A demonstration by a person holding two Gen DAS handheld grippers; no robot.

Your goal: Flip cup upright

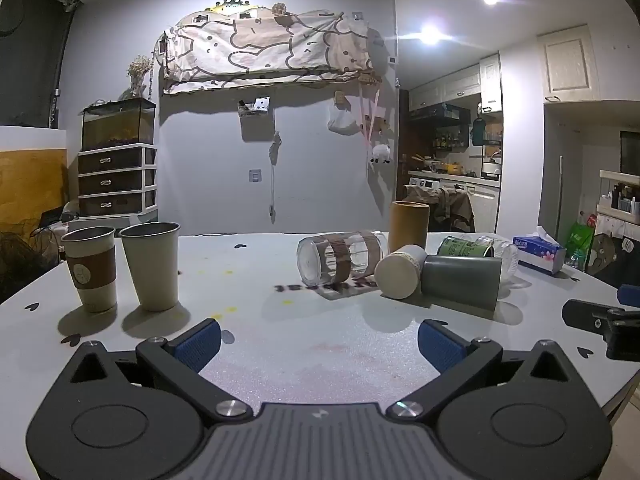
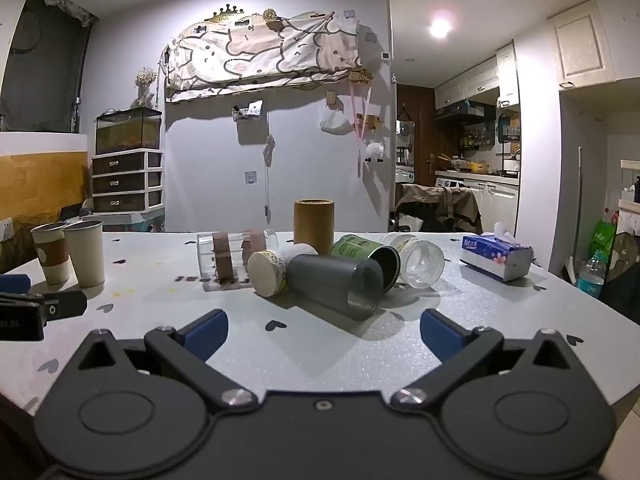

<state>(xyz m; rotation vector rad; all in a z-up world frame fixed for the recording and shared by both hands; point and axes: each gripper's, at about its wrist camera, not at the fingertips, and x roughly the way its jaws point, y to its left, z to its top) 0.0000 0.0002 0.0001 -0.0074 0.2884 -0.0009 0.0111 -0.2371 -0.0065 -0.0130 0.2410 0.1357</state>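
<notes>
Several cups lie on their sides in a cluster on the white table (image 1: 304, 344): a grey cup (image 1: 460, 282) (image 2: 334, 286), a cream cup (image 1: 400, 270) (image 2: 270, 270), a clear glass with brown bands (image 1: 340, 258) (image 2: 232, 254), a green can (image 1: 464, 246) (image 2: 366, 256) and a clear jar (image 2: 418, 258). Two cups stand upright at the left: a cream cup (image 1: 150, 266) (image 2: 86, 254) and a brown-sleeved cup (image 1: 92, 268) (image 2: 52, 252). My left gripper (image 1: 318, 340) is open and empty, in front of the cluster. My right gripper (image 2: 324, 332) is open and empty, just short of the grey cup.
A tall tan cylinder (image 1: 408, 226) (image 2: 314, 224) stands upright behind the cluster. A tissue box (image 1: 538, 254) (image 2: 496, 256) lies at the right. The right gripper's side shows at the right edge of the left wrist view (image 1: 600, 324); the left gripper's side shows at the left edge of the right wrist view (image 2: 36, 312).
</notes>
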